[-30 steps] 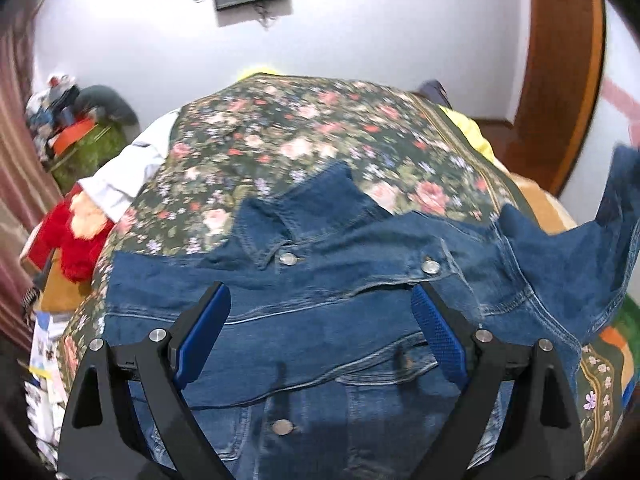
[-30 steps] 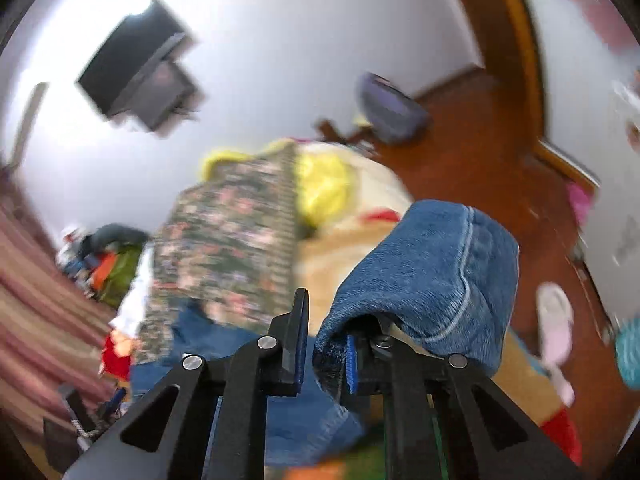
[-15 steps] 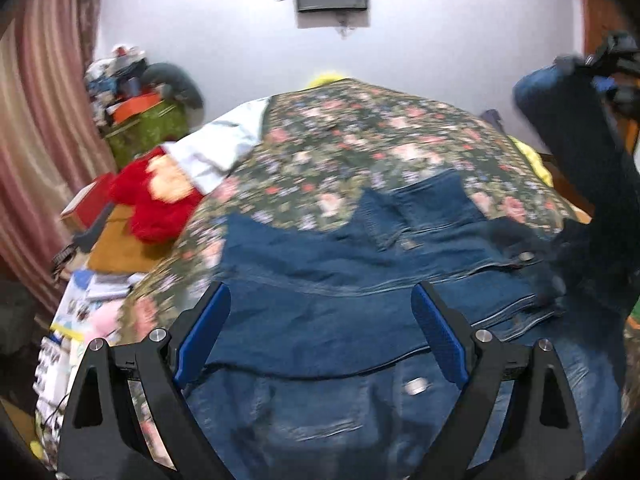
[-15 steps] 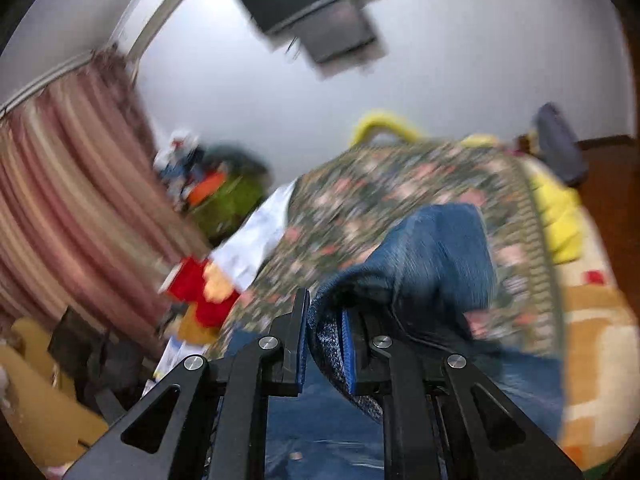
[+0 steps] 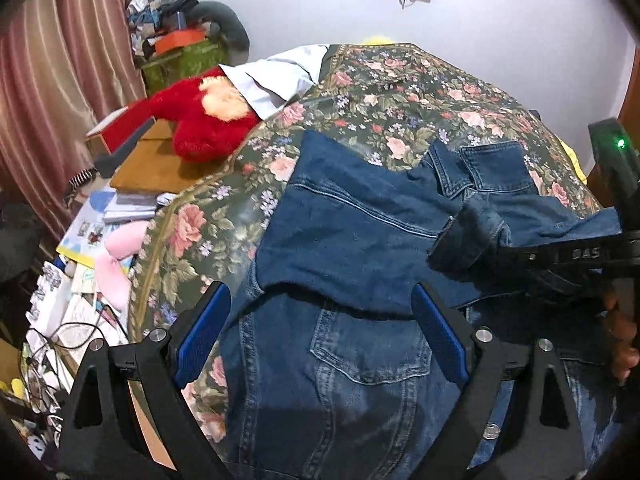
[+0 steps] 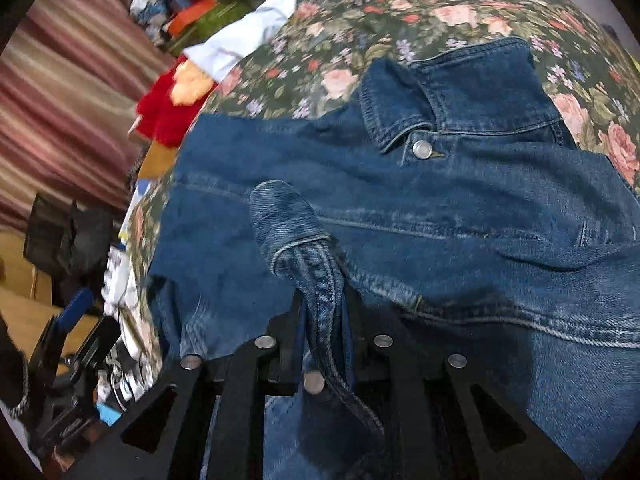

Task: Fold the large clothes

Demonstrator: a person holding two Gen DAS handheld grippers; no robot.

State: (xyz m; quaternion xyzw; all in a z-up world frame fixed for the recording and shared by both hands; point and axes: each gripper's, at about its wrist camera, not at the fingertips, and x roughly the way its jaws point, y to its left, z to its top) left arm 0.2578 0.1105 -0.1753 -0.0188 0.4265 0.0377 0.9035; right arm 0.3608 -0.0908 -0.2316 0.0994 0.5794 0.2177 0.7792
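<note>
Right wrist view shows my right gripper (image 6: 322, 316) pinched tight on the cuff (image 6: 294, 236) of the denim jacket (image 6: 460, 216). I hold the cuff so I can pull that sleeve (image 5: 532, 220) across the chest, which I think is the fold I am doing now. My left gripper (image 5: 320, 332) is wide open with nothing in it. It waits low over the jacket's front pocket (image 5: 368, 344), near the bed's close edge, ready, I guess, to press the cloth flat.

The jacket lies front side up on the flowery bedspread (image 5: 400, 92). Its collar (image 6: 472, 92) points to the far end of the bed and its bottom hem comes toward me, so it runs long from far to near. The other sleeve is already folded across the chest. A red plush toy (image 5: 204, 120) sits off the bed's left side.
</note>
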